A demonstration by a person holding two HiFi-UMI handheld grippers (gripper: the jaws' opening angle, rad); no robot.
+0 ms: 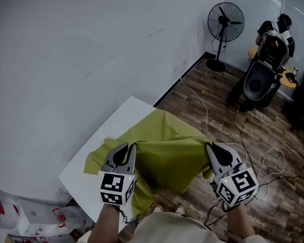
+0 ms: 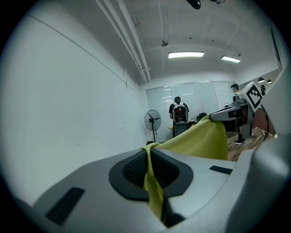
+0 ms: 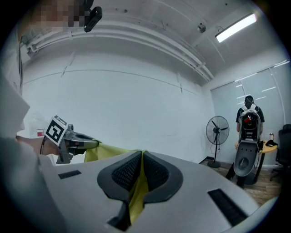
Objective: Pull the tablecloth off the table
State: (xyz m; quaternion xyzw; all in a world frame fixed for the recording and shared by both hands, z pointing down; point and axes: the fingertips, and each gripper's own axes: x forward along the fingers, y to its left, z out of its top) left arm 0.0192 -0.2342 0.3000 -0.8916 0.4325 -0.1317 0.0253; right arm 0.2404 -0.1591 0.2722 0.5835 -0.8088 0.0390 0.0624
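A yellow-green tablecloth (image 1: 166,153) lies crumpled over the near part of a white table (image 1: 119,122) and sags between my two grippers. My left gripper (image 1: 132,145) is shut on the cloth's near left edge. My right gripper (image 1: 208,146) is shut on its near right edge, off the table's right side above the floor. In the left gripper view the tablecloth (image 2: 152,179) runs pinched between the pads and stretches across to the other gripper (image 2: 232,113). In the right gripper view the tablecloth (image 3: 136,191) is likewise pinched between the pads.
The white table stands against a white wall (image 1: 62,62). A standing fan (image 1: 225,25) and a person by a dark machine (image 1: 264,74) are far right on the wood floor. Cables (image 1: 234,144) trail over the floor. Boxes and bags (image 1: 25,221) sit left of the table.
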